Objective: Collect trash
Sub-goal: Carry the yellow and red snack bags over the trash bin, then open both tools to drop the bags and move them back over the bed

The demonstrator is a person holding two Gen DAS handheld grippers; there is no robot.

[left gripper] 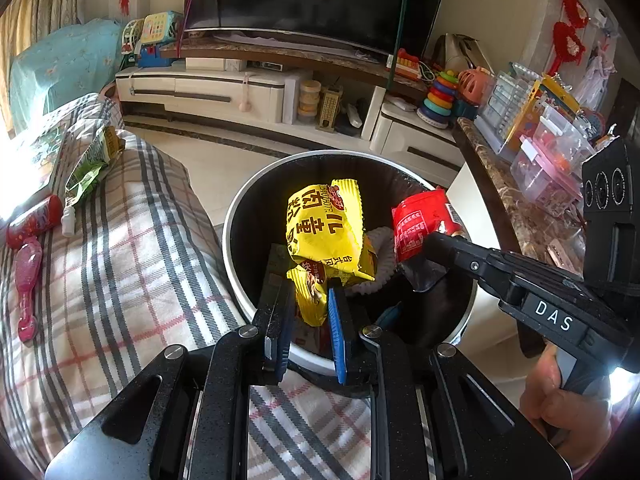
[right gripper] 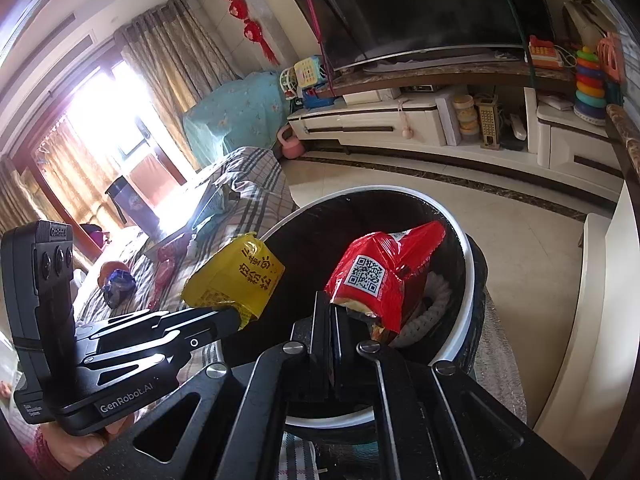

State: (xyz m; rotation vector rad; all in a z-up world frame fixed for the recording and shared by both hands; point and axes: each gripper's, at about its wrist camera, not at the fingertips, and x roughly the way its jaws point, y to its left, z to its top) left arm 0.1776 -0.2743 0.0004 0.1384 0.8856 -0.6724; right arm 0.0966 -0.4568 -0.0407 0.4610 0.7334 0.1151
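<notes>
A round trash bin (left gripper: 231, 240) with a white rim and black liner stands beside a plaid-covered couch. My left gripper (left gripper: 309, 312) is shut on a crumpled yellow snack wrapper (left gripper: 324, 232), held over the bin's mouth. The right gripper (left gripper: 434, 246) reaches in from the right, shut on a red wrapper (left gripper: 418, 226) above the bin's right side. In the right wrist view, my right gripper (right gripper: 333, 307) pinches the red wrapper (right gripper: 374, 280) by its lower edge over the bin (right gripper: 469, 280). The left gripper (right gripper: 234, 316) holds the yellow wrapper (right gripper: 236, 276) at the bin's left rim.
A white knitted item (left gripper: 380, 268) and flat packaging lie inside the bin. On the plaid couch (left gripper: 132, 240) sit a green wrapper (left gripper: 92, 164), a red can (left gripper: 34, 220), a small white bottle (left gripper: 69, 220) and a pink brush (left gripper: 28, 280). A cluttered counter (left gripper: 500, 184) stands to the right.
</notes>
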